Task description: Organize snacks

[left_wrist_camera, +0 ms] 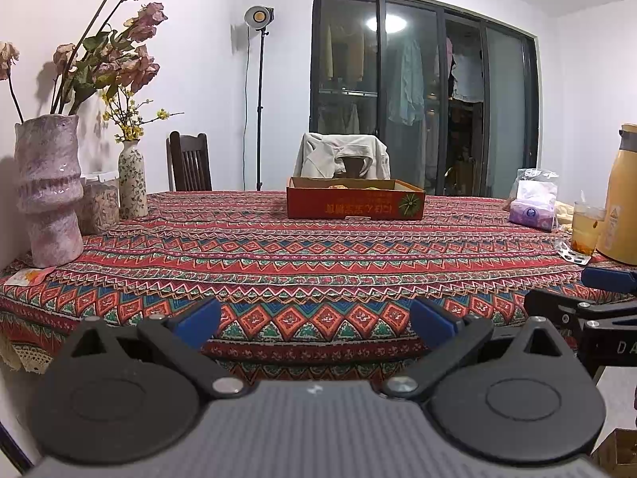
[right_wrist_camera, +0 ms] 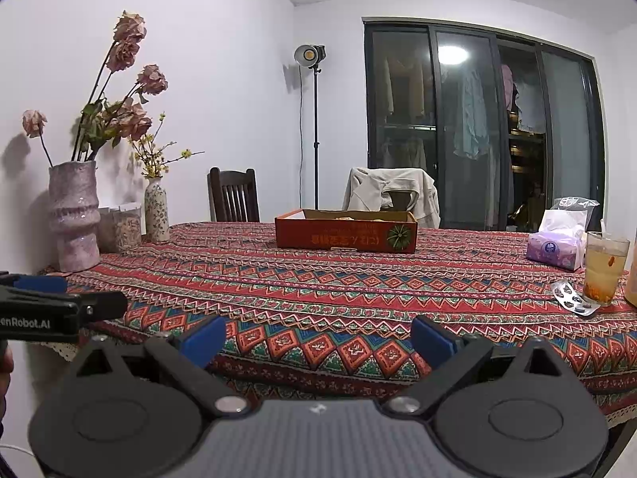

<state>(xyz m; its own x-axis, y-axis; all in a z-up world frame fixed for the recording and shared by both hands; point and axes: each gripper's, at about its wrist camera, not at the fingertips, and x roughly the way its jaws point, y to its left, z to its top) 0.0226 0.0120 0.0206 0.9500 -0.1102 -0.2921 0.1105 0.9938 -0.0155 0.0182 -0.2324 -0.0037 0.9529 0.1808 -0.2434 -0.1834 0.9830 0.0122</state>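
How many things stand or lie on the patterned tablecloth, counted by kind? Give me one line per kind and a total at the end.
Vases: 2, a large pink vase and a small floral vase
Clear jars: 2
Cardboard tray: 1
Tissue pack: 1
Glass of drink: 1
Pill blister: 1
Yellow jug: 1
Total: 9
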